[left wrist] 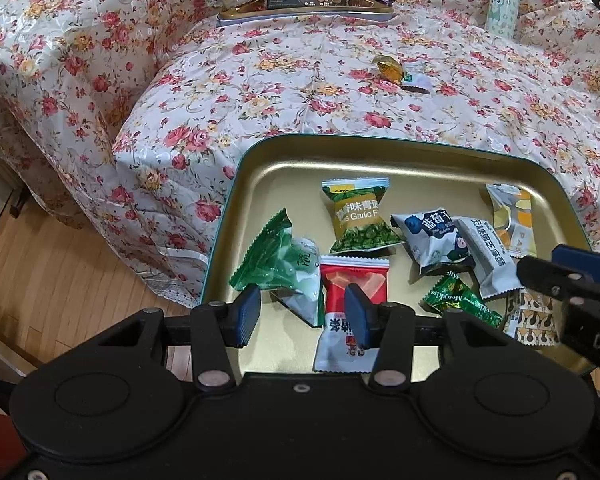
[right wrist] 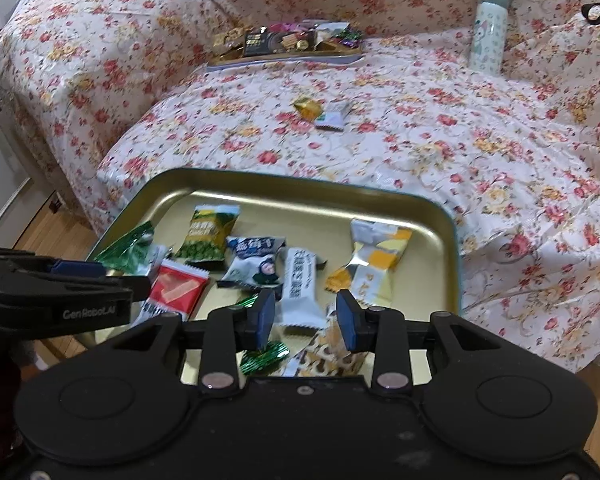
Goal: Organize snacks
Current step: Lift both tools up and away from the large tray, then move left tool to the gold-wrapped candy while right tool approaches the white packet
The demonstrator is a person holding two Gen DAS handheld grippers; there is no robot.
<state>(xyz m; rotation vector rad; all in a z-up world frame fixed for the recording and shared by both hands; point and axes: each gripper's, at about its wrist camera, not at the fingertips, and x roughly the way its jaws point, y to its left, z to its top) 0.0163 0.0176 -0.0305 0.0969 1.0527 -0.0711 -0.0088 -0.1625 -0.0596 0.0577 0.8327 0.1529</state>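
A gold tray (left wrist: pixel 260 168) with a green rim sits at the near edge of a sofa covered in a flowery cloth (left wrist: pixel 300 92). The snacks lie in the tray.

A green pea packet (left wrist: pixel 360 216) lies near the back of the tray. A shiny green packet (left wrist: pixel 272 256) lies by the tray's left side. A red and white packet (left wrist: pixel 352 320) lies at the front of the tray. A blue and white packet (left wrist: pixel 432 240) and a grey bar (left wrist: pixel 486 256) lie in the middle. A yellow and white packet (left wrist: pixel 512 216) lies by the tray's right side. A small green candy (right wrist: pixel 264 354) lies at the front.

The left gripper (left wrist: pixel 302 314) hangs over the front of the tray, above the red and white packet. Its jaws stand apart and squeeze nothing. The right gripper (right wrist: pixel 306 316) hangs over the front right of the tray, above the grey bar. Its jaws are apart too and pinch nothing.

Beyond the tray, on the cloth, lie a gold candy (left wrist: pixel 388 68) and a small white packet (left wrist: pixel 418 80), touching. Far behind the tray sits a second tray (left wrist: pixel 304 14) full of snacks. A pale bottle (left wrist: pixel 504 0) stands far behind the tray, to the right.
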